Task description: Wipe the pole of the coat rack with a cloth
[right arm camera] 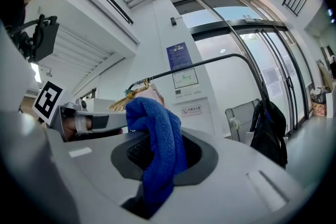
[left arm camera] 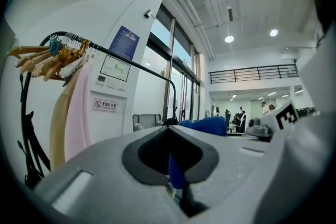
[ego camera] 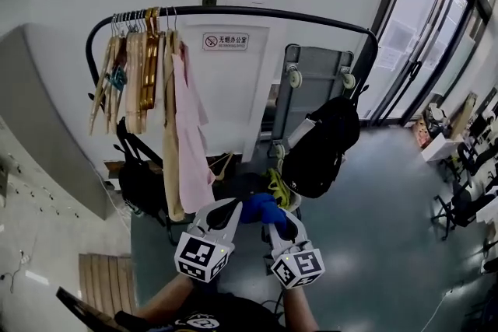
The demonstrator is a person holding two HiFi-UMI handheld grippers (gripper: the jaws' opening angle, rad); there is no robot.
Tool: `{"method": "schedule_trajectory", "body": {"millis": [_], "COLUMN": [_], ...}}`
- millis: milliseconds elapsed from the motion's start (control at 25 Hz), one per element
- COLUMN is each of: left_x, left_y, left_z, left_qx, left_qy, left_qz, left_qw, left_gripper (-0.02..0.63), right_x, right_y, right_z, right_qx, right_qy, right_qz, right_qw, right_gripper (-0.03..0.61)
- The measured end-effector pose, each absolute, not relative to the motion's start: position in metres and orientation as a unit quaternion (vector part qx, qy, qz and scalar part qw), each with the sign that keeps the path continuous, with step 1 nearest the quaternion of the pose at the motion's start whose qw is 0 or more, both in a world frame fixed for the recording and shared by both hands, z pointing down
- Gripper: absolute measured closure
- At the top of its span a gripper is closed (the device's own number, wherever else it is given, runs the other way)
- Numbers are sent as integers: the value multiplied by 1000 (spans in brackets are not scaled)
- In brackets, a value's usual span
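The coat rack's black pole [ego camera: 257,11] arches overhead from the hangers on the left to the right upright; it also shows in the left gripper view [left arm camera: 142,66] and the right gripper view [right arm camera: 210,62]. A blue cloth [ego camera: 261,207] is bunched between both grippers, well below the pole. My left gripper [ego camera: 233,207] is shut, with a strip of the cloth [left arm camera: 176,170] pinched in its jaws [left arm camera: 169,131]. My right gripper [ego camera: 277,215] is shut on the cloth [right arm camera: 157,149], which drapes over its jaws [right arm camera: 157,139]. Neither gripper touches the pole.
Wooden hangers [ego camera: 136,66] and a pink garment [ego camera: 191,136] hang at the rack's left end. A black backpack [ego camera: 327,144] hangs at the right, with a folded grey cart [ego camera: 315,82] behind it. Glass doors [ego camera: 436,35] and chairs [ego camera: 467,190] lie to the right.
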State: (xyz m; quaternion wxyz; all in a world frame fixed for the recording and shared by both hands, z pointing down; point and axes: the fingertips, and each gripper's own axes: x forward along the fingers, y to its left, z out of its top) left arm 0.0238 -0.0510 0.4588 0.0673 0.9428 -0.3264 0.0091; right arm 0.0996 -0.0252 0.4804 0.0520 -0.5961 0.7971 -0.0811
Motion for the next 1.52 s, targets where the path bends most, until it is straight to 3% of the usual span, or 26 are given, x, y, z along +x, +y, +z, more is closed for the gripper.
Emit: {"method": "schedule_trajectory", "body": {"millis": [320,680,1040,1200,1520], "left_x": [52,38,37,41,62], "left_y": [-178,-286,-330,-337,-340], "left_z": [427,388,357,351,354], "left_qx": [953,935,910,904,899], "left_qy": [-298,-349,-409,-422,-430], "left_qz": [-17,-51,-66,-73,-78], "left_qw": [48,31,-6,-9,-4], "left_gripper": [611,611,611,611,611], "right_x": [115,110,105,79,83], "right_y": [-159,-284,-387,-399,-432], "right_z": [441,374,253,211,199], "right_qx": [-614,-600,-550,-537,-539], "right_qy": [786,795,817,824,828], "right_qz": [-34,29,111,133,104], "right_qw": [62,85,137,127,112], "right_gripper": [506,505,506,505,505]}}
